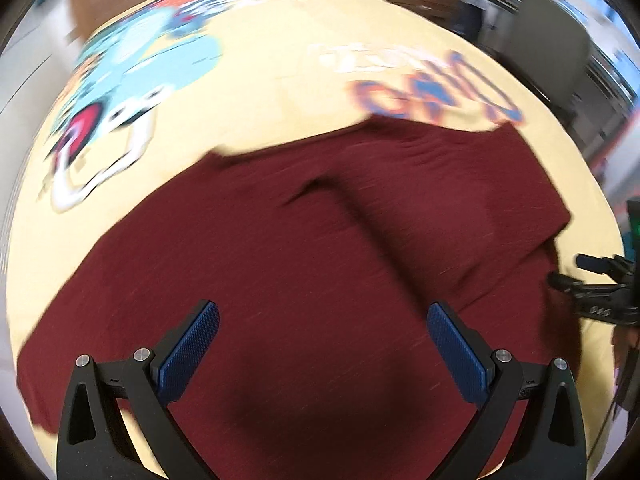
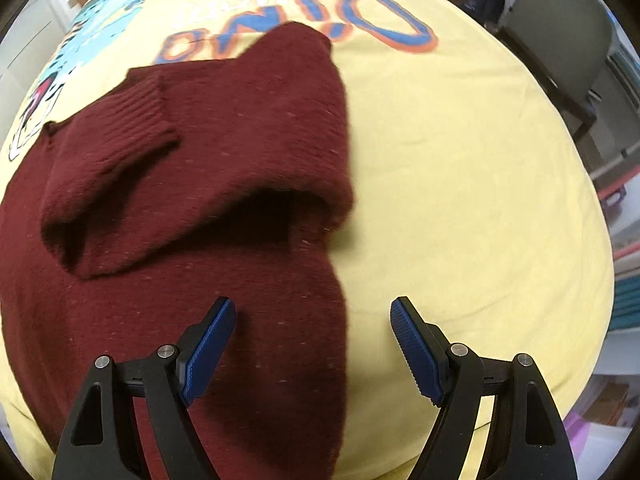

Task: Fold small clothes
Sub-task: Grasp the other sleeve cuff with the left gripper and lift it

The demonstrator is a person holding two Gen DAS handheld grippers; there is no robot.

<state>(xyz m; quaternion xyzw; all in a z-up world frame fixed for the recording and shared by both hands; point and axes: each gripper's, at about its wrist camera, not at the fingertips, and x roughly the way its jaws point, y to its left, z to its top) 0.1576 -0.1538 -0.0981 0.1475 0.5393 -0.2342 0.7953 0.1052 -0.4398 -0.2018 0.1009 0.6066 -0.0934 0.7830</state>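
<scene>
A dark red knit sweater [image 1: 304, 280] lies spread on a yellow cloth-covered table [image 1: 280, 80]. In the right wrist view the sweater [image 2: 200, 160] has one sleeve with a ribbed cuff [image 2: 132, 120] folded across its body. My left gripper [image 1: 322, 322] hangs open above the sweater's middle, nothing between its blue pads. My right gripper [image 2: 312, 316] is open too, over the sweater's right edge, one finger above the knit and the other above the yellow cloth [image 2: 460, 160]. The right gripper [image 1: 592, 284] also shows at the right edge of the left wrist view, beside the sweater's side.
The yellow cloth carries a printed cartoon dinosaur [image 1: 140, 64] and blue-orange lettering [image 2: 304, 20]. A grey chair [image 2: 560, 24] stands past the table's far right edge. Shelves or boxes [image 2: 624, 280] show at the right. Bare cloth lies right of the sweater.
</scene>
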